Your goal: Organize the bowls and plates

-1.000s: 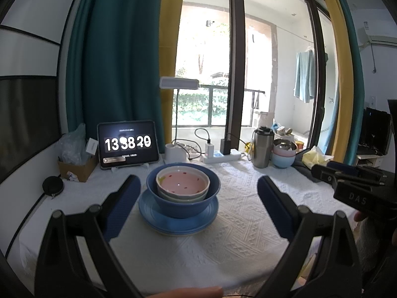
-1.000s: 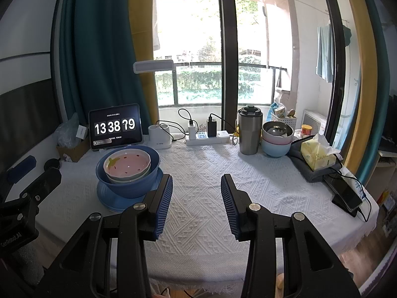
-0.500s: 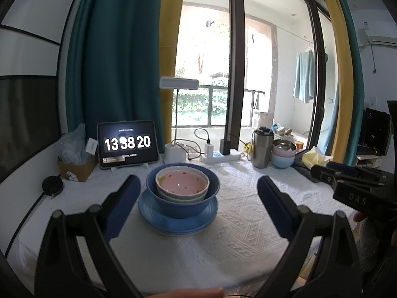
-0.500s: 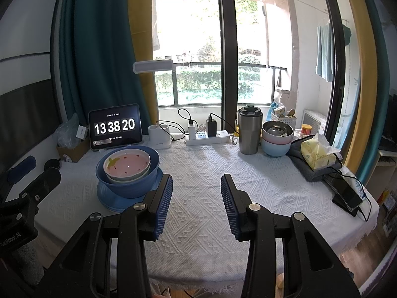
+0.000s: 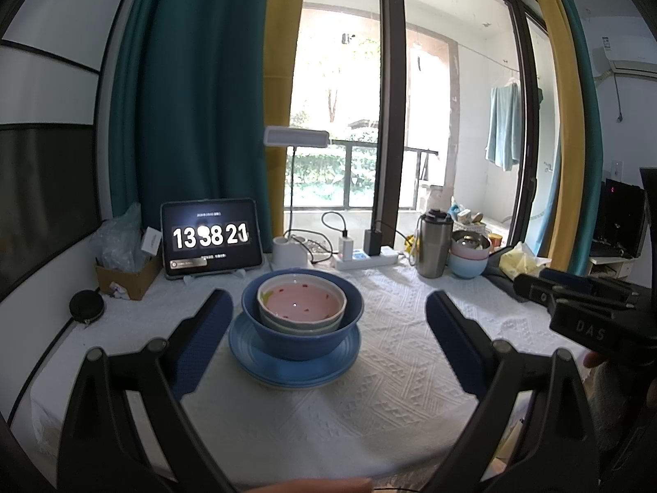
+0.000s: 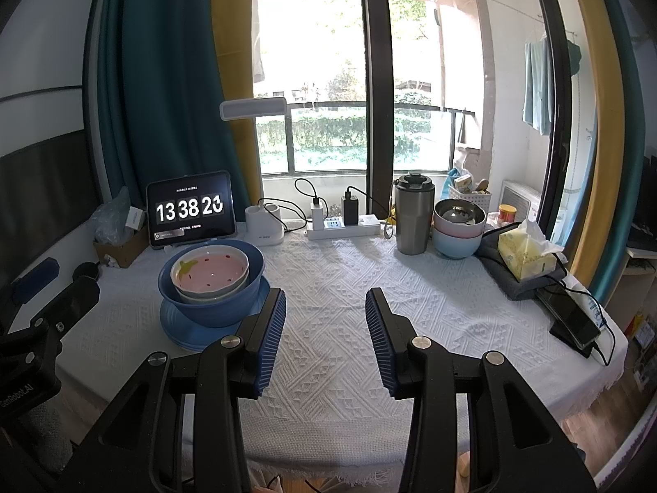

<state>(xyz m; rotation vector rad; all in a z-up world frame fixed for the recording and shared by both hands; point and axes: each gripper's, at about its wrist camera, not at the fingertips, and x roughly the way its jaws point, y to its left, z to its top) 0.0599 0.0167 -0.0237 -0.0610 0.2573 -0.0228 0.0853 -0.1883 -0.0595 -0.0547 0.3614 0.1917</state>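
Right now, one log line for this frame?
left gripper: open, empty | right gripper: open, empty | watermelon-pattern bowl nested in blue bowl on blue plate

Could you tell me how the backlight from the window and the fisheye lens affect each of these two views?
Left wrist view: the window is blown out white, glare blots the tablet clock digits, and the curtains bow outward. Right wrist view: outdoor greenery stays readable, the clock is legible, the stacked bowls look sharp, yet the frame edges curve and the corners darken.
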